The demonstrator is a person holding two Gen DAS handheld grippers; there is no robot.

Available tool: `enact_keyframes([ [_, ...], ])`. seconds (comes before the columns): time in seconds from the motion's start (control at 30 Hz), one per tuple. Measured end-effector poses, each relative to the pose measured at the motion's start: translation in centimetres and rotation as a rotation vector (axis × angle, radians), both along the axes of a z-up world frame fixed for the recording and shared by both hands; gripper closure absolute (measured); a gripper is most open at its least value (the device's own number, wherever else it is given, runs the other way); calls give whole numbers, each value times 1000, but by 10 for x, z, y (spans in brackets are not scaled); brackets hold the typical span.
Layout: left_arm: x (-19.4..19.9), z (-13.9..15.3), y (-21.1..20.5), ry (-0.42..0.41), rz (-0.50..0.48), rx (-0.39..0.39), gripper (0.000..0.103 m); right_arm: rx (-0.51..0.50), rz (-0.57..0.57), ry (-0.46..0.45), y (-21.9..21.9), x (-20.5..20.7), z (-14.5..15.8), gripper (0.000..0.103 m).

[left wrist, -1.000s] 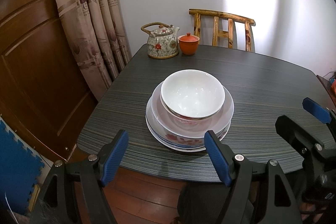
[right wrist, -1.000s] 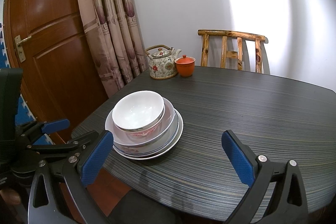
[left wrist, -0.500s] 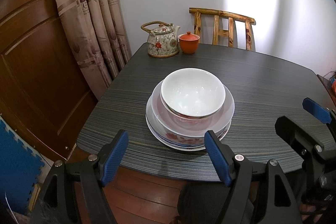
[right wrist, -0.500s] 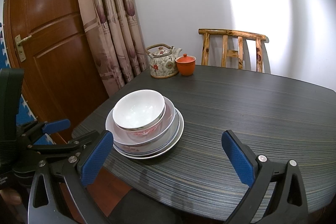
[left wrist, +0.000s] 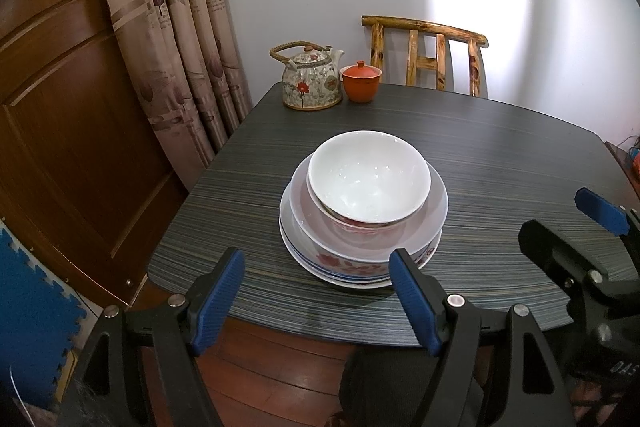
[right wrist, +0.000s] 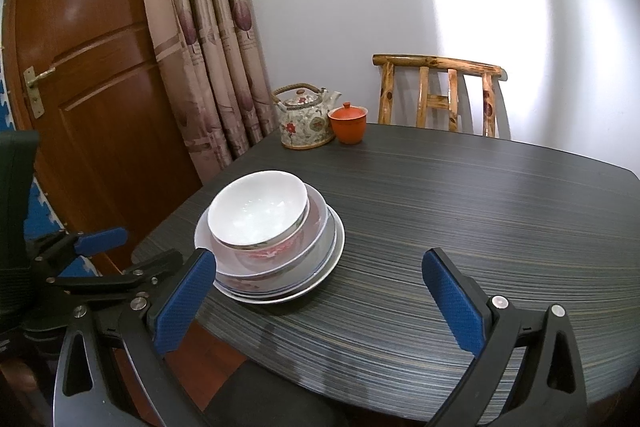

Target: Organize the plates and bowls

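A white bowl (left wrist: 370,175) sits on top of a stack: under it a wider bowl with red flowers (left wrist: 428,223), then plates with a blue rim (left wrist: 304,255). The stack stands near the front left edge of the dark striped table (left wrist: 500,147). It also shows in the right wrist view, with the white bowl (right wrist: 258,209) on the plates (right wrist: 324,267). My left gripper (left wrist: 316,287) is open and empty, just in front of the stack. My right gripper (right wrist: 316,297) is open and empty, to the right of the stack, near the table's front edge.
A flowered teapot (left wrist: 310,79) and an orange lidded cup (left wrist: 360,83) stand at the table's far left corner. A wooden chair (left wrist: 426,55) stands behind the table. A curtain (left wrist: 180,27) and a wooden door (right wrist: 92,99) are at the left.
Both grippers have drifted slightly; the stack sits a little lower and nearer in the left wrist view. Nothing was taken hold of or let go.
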State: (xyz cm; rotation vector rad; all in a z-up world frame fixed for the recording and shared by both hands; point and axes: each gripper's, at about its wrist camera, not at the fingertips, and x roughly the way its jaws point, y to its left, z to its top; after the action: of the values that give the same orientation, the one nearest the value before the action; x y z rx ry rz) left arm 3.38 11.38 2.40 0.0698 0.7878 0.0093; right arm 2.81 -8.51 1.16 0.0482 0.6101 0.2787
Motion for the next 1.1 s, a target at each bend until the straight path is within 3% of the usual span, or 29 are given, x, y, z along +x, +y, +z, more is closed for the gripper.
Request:
enact_keyframes([
  [1.1,4,-1,4,-6,8,4,26,-23,-11,5,7,10,3,1],
])
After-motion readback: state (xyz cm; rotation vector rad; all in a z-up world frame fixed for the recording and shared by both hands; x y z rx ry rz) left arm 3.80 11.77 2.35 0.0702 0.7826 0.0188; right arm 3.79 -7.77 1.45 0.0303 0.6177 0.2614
